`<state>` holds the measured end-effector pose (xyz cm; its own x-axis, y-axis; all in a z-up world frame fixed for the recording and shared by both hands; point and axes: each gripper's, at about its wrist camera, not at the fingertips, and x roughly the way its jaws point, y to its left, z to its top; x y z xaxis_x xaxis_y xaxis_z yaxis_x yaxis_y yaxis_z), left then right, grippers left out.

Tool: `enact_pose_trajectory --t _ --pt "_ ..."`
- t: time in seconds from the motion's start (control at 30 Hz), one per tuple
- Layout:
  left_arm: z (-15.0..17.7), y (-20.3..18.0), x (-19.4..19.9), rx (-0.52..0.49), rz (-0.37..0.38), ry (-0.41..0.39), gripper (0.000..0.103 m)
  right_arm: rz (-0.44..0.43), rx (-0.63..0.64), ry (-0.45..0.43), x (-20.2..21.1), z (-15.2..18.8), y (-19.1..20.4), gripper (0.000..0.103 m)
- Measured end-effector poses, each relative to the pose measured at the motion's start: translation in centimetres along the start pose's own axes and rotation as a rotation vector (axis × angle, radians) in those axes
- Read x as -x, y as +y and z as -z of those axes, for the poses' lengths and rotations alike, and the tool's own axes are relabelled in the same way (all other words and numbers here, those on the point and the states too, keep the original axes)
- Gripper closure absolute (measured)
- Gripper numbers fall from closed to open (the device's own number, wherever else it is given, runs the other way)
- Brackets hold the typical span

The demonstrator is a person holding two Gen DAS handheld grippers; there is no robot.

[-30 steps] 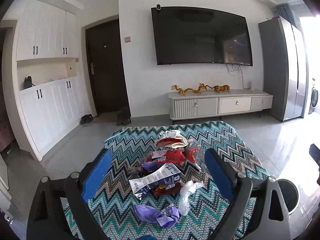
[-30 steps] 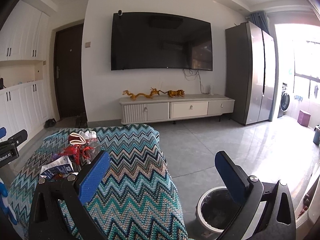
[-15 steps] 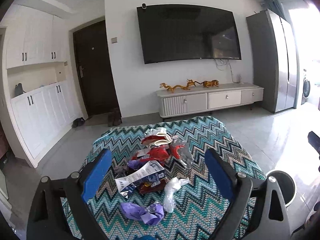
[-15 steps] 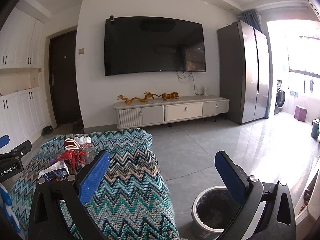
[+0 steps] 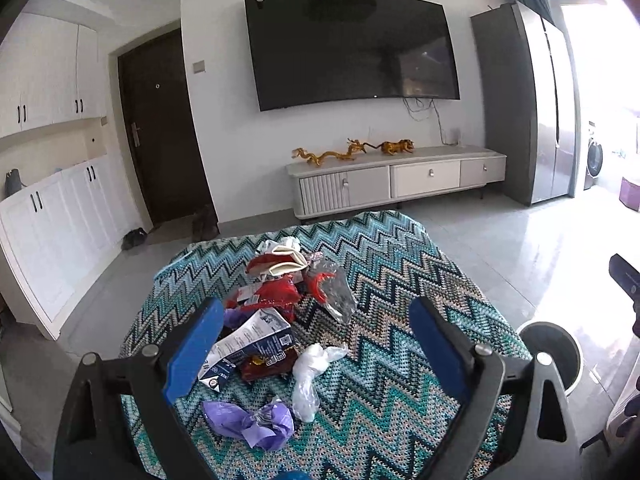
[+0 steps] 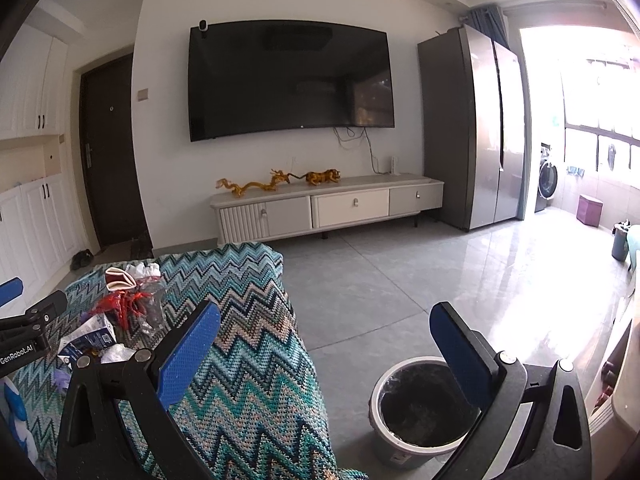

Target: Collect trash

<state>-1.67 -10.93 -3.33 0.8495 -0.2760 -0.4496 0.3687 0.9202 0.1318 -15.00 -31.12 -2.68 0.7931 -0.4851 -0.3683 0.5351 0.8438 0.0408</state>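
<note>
A heap of trash lies on a table with a zigzag blue cloth (image 5: 384,272): a white and blue carton (image 5: 250,340), red wrappers (image 5: 276,294), a clear bag (image 5: 314,368), a purple wrapper (image 5: 250,426) and crumpled clear plastic (image 5: 338,292). My left gripper (image 5: 316,352) is open and empty, above the near side of the heap. My right gripper (image 6: 328,356) is open and empty, to the right of the table, over the floor by a grey bin with a black liner (image 6: 420,408). The bin (image 5: 550,350) also shows at the right of the left wrist view.
A TV (image 6: 290,80) hangs over a low white cabinet (image 6: 328,206) on the far wall. A tall grey fridge (image 6: 472,128) stands at the right, white cupboards (image 5: 48,200) and a dark door (image 5: 160,132) at the left. Grey tiled floor (image 6: 400,280) lies between.
Both grippers have shifted a little, so the room sits differently in each view. The trash heap now lies further left in the left wrist view. Both stay open and empty.
</note>
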Motion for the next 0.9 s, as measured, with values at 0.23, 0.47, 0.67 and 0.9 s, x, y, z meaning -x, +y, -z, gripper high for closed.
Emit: enact_pose_trajectory --t 0.23,0.47,0.67,0.9 --pt "0.1 0.2 -1.0 -0.01 0.001 0.021 0.009 0.003 0.01 0.022 -0.9 0.2 0.4 0.0" --pt "-0.1 -1.9 -1.9 -0.079 0.034 0.014 0.009 0.038 0.017 0.035 -1.4 0.3 0.0 0.0" --pt "0.1 -4.8 -3.0 -0.135 0.102 0.027 0.009 0.076 0.013 0.058 -2.1 0.7 -1.3 0.0" --pt "0.1 -8.3 -4.6 -0.192 0.166 0.038 0.009 0.13 -0.003 0.082 -3.2 1.2 -3.3 0.0"
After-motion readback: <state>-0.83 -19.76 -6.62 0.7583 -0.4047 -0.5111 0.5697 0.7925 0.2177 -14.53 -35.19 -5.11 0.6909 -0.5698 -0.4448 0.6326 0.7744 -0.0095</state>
